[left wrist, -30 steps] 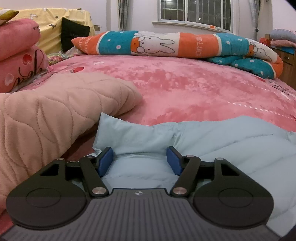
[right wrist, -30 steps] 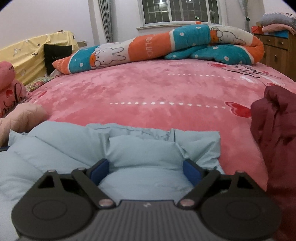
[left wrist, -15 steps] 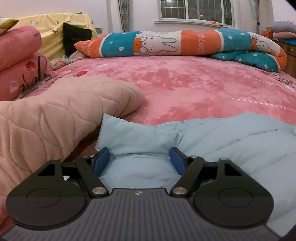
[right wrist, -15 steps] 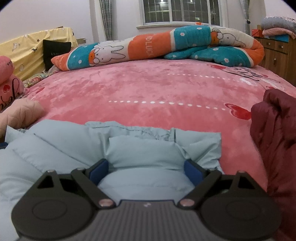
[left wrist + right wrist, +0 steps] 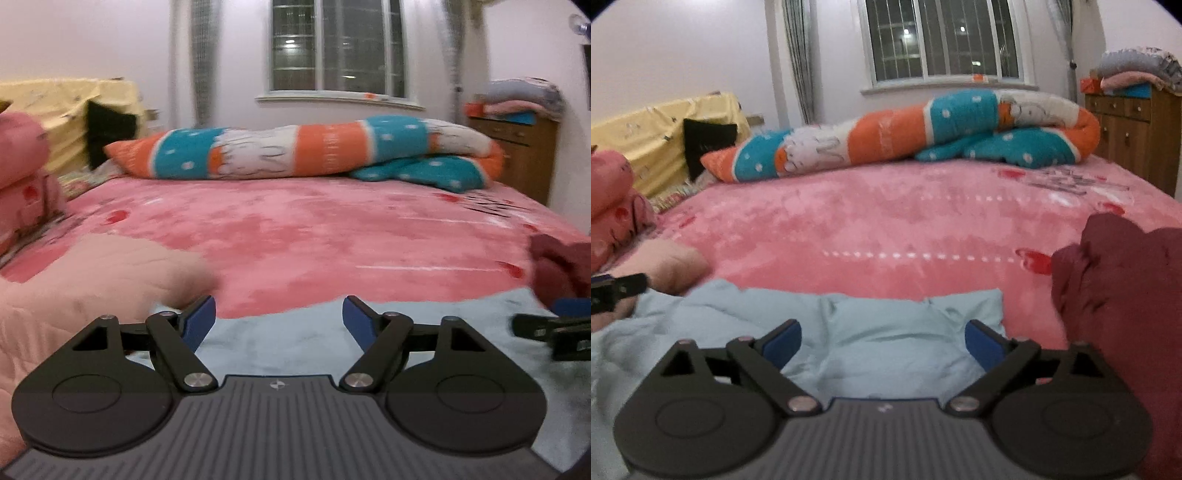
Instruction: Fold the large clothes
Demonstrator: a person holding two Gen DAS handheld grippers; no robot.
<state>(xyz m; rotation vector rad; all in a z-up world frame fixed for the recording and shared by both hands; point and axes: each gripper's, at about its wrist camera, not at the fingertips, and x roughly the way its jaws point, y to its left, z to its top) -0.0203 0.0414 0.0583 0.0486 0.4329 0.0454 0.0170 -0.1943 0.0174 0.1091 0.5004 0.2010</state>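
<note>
A light blue padded garment (image 5: 295,339) lies spread on the pink bed cover (image 5: 314,229), close in front of both grippers. My left gripper (image 5: 279,314) hovers over its far edge. Its jaws are opening, with no cloth pinched between the blue pads. My right gripper (image 5: 882,336) hangs above the garment (image 5: 886,317) near its right corner. Its jaws are opening too, and the pads stand clear of the cloth. Each gripper shows in the other's view: the right gripper (image 5: 554,328) at the right edge, the left gripper (image 5: 617,288) at the left edge.
A pink quilted garment (image 5: 92,288) lies heaped left of the blue one. A dark red garment (image 5: 1126,295) is piled at the right. A rolled rabbit-print quilt (image 5: 314,151) lies across the far side of the bed. Pink pillows (image 5: 22,173) sit far left, a wooden cabinet (image 5: 1134,133) far right.
Both grippers have risen and drawn back from the blue garment. Their jaws stand wider, and the fold of cloth that stood between the pads now lies below them.
</note>
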